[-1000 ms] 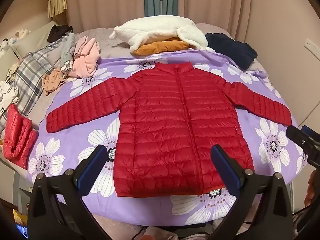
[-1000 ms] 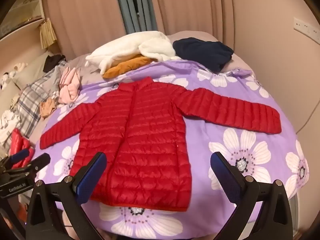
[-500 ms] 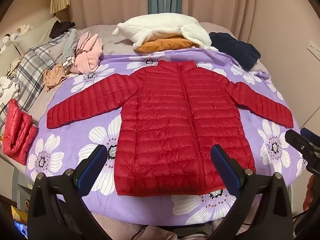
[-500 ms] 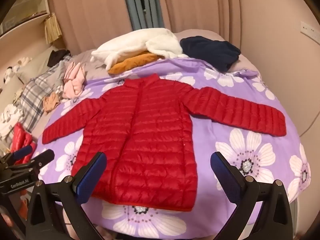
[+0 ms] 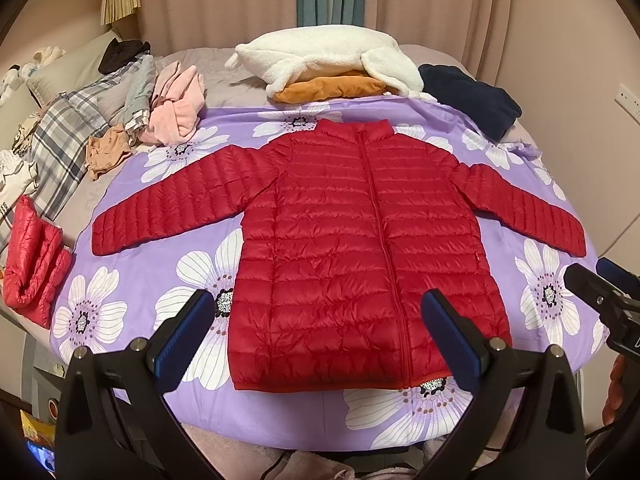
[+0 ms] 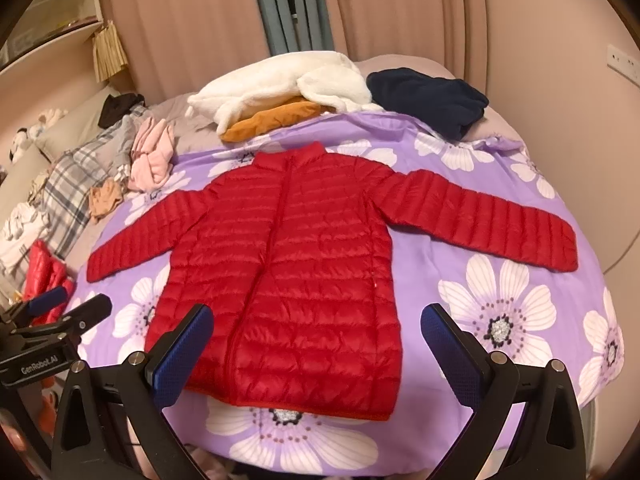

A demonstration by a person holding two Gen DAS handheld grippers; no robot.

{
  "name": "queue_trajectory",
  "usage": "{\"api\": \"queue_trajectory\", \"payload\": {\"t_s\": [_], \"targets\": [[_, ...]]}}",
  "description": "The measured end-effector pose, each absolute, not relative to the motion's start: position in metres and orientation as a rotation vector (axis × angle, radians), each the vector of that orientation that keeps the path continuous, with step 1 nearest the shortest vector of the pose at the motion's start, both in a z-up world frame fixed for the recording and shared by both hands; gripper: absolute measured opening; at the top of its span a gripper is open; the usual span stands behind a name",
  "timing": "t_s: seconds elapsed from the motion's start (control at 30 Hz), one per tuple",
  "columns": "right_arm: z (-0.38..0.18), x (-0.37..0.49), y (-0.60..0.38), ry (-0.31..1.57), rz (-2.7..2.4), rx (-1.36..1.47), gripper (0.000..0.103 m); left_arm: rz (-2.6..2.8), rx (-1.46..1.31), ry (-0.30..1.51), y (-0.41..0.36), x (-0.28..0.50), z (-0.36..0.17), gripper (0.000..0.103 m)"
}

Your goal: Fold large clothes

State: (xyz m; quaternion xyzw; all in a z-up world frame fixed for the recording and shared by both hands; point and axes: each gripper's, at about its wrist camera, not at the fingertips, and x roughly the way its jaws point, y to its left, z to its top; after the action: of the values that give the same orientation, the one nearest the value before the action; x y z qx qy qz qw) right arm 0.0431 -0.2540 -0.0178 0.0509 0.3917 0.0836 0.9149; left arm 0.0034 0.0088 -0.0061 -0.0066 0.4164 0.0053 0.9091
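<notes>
While both grippers, left point(image 5: 316, 334) and right point(image 6: 316, 344), hover with jaws released, the slippery jacket point(image 5: 360, 248) may slide or bunch when pinched thinly.

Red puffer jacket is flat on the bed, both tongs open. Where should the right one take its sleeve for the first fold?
Grip the red jacket at its right sleeve cuff, coming in from the bed's right edge. The sleeve lies straight out, flat, its end free on the purple floral sheet. The right tongs hang open.

Both views sit higher over the bed point(image 5: 224, 64) than before; red jacket point(image 5: 360, 248) appears lower in frame. Nothing else differs.
</notes>
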Motion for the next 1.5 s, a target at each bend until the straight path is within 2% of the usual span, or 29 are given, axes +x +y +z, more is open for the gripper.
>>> {"api": "queue_trajectory", "payload": {"t_s": [1.5], "targets": [[-0.0202, 0.0433, -0.2474, 0.804, 0.188, 0.103, 0.102, 0.009, 0.003, 0.87, 0.0055, 0.005, -0.0104, 0.103]]}}
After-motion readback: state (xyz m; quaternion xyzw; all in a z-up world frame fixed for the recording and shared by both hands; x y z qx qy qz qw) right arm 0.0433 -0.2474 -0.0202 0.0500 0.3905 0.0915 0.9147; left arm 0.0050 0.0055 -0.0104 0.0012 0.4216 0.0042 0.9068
